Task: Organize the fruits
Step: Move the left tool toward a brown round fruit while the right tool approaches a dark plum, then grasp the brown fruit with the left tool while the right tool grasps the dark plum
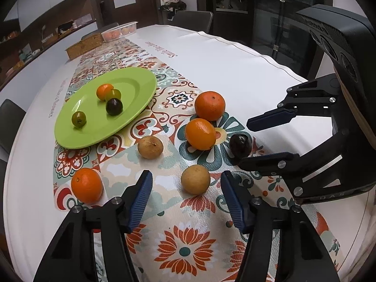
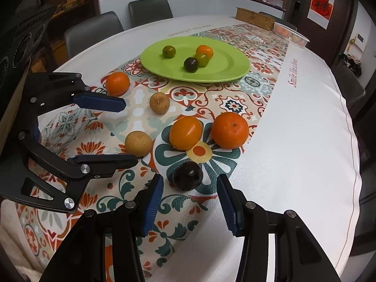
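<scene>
Left wrist view: counting fruit. Green plate is carrying four pieces: one small orange, two green fruits, one dark plum. Six more are lying on the patterned runner: three oranges, two tan round fruits, one dark plum.

Oranges off the plate: one near the left edge of the runner, two touching each other at centre. Tan fruits: one sitting below the plate, one sitting just ahead of the left gripper, whose fingers are standing apart with nothing between the pads.

Right wrist view: second dark plum is lying just ahead of the right gripper, at the runner's edge; fingers are spread on either side, not touching it.

All fruits are near-round, so no long axis to record. Centre oranges are showing stem dimples facing up and toward the cameras.

One white basket and one cork block are sitting at the far end.
</scene>
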The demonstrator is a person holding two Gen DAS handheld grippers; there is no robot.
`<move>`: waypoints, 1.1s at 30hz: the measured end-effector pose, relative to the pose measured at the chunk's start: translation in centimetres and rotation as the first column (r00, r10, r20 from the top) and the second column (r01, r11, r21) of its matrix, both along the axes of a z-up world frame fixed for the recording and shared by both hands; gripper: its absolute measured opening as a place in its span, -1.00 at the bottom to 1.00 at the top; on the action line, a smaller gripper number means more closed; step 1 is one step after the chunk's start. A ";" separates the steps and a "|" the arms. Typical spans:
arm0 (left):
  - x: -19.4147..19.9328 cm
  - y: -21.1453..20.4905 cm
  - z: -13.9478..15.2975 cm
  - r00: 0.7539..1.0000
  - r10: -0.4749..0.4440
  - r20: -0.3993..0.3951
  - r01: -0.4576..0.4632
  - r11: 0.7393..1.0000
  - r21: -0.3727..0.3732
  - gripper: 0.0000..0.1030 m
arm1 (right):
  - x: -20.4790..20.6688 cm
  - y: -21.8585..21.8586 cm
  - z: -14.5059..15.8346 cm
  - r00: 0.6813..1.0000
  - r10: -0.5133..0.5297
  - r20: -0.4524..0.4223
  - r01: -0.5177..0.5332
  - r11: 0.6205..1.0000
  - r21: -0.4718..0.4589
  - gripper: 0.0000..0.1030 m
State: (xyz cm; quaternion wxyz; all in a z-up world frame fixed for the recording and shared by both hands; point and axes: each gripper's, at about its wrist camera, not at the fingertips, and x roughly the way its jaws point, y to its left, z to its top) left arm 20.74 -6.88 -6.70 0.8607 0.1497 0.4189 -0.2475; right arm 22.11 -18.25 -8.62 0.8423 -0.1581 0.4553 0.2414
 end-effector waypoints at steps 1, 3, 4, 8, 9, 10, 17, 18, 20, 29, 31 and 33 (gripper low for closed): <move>0.1 0.0 -0.1 1.000 0.000 -0.005 0.000 1.000 -0.004 0.08 | 0.0 0.0 -0.1 1.000 0.001 -0.001 -0.001 1.000 0.001 -0.07; 0.3 -0.1 -0.3 1.000 -0.001 -0.016 0.001 1.000 -0.008 0.02 | 0.1 0.1 -0.3 1.000 0.003 -0.006 -0.003 1.000 -0.001 -0.08; 0.4 -0.2 -0.4 1.000 -0.003 -0.024 0.003 1.000 -0.012 0.00 | 0.2 0.1 -0.3 1.000 0.004 -0.008 -0.004 1.000 0.000 -0.11; 0.6 -0.5 -0.8 0.999 -0.003 -0.043 0.002 1.000 -0.011 -0.08 | 0.6 0.2 -0.4 1.000 -0.001 -0.013 0.001 1.000 0.011 -0.13; 0.7 -0.6 -0.8 0.999 -0.002 -0.045 0.001 1.000 -0.013 -0.09 | 0.6 0.2 -0.4 1.000 -0.003 -0.014 0.003 1.000 0.012 -0.15; 0.7 -0.6 -0.8 0.999 0.002 -0.047 -0.003 1.000 -0.014 -0.09 | 0.7 0.2 -0.4 1.000 -0.005 -0.015 0.006 1.000 0.015 -0.18; 0.8 -0.9 -1.0 0.998 0.023 -0.061 -0.023 1.000 0.003 -0.25 | 0.9 0.2 -0.8 0.999 -0.015 -0.030 0.016 1.000 0.024 -0.34; 0.9 -1.0 -1.1 0.998 0.028 -0.063 -0.027 1.000 0.011 -0.29 | 0.9 0.2 -0.8 0.999 -0.015 -0.035 0.016 1.000 0.025 -0.37; 1.0 -1.0 -1.2 0.997 0.030 -0.076 -0.030 1.000 0.002 -0.34 | 1.0 0.4 -0.9 0.999 -0.013 -0.038 0.014 1.000 0.021 -0.41; 0.6 -0.5 -0.8 0.995 0.059 -0.080 -0.061 0.998 -0.016 -0.45 | 0.6 0.4 -0.8 0.999 -0.027 -0.032 0.027 0.999 0.020 -0.42; 0.3 -0.3 -0.4 0.995 0.069 -0.072 -0.071 0.997 -0.024 -0.45 | 0.5 0.3 -0.6 0.999 -0.032 -0.030 0.033 0.999 0.028 -0.42; -0.1 0.0 0.2 0.995 0.081 -0.065 -0.083 0.996 -0.037 -0.45 | 0.3 0.2 -0.3 0.999 -0.037 -0.024 0.038 0.999 0.037 -0.42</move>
